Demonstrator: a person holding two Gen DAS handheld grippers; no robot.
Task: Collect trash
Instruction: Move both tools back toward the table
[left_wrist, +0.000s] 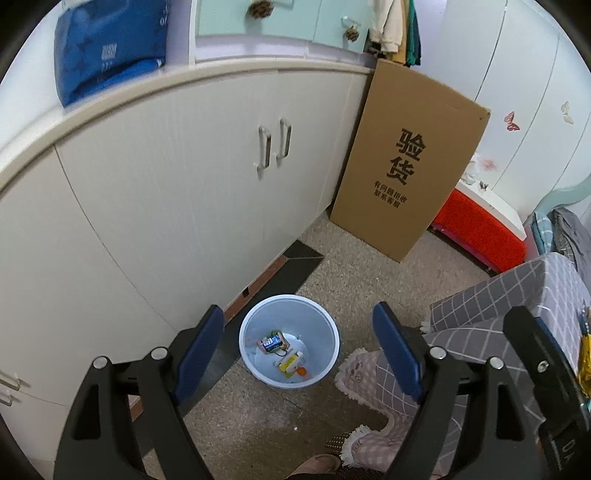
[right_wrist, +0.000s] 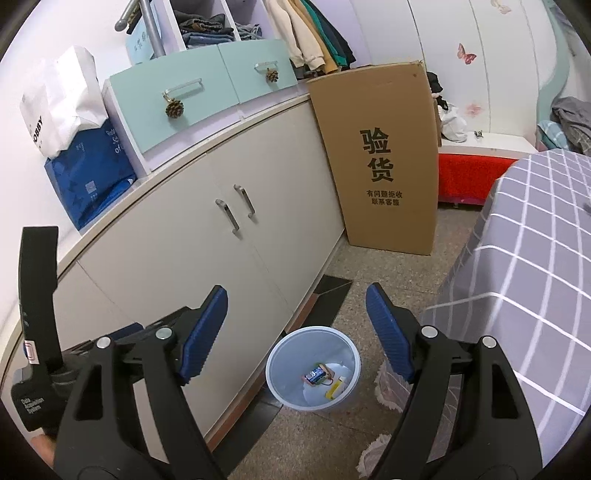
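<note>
I hold my left gripper (left_wrist: 299, 354) and right gripper (right_wrist: 297, 332) spread wide, empty, above the trash bin (left_wrist: 258, 354); wrappers (left_wrist: 284, 350) lie inside it, beside the cabinet (left_wrist: 166, 206).

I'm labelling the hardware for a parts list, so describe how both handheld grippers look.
Both match: the left gripper and right gripper have matte black plastic frames with triangular cut-outs and silver round pivot bolts. Their fingers carry dark blue pads, ribbed on the right. The left gripper's black body bears a white printed label.
</note>
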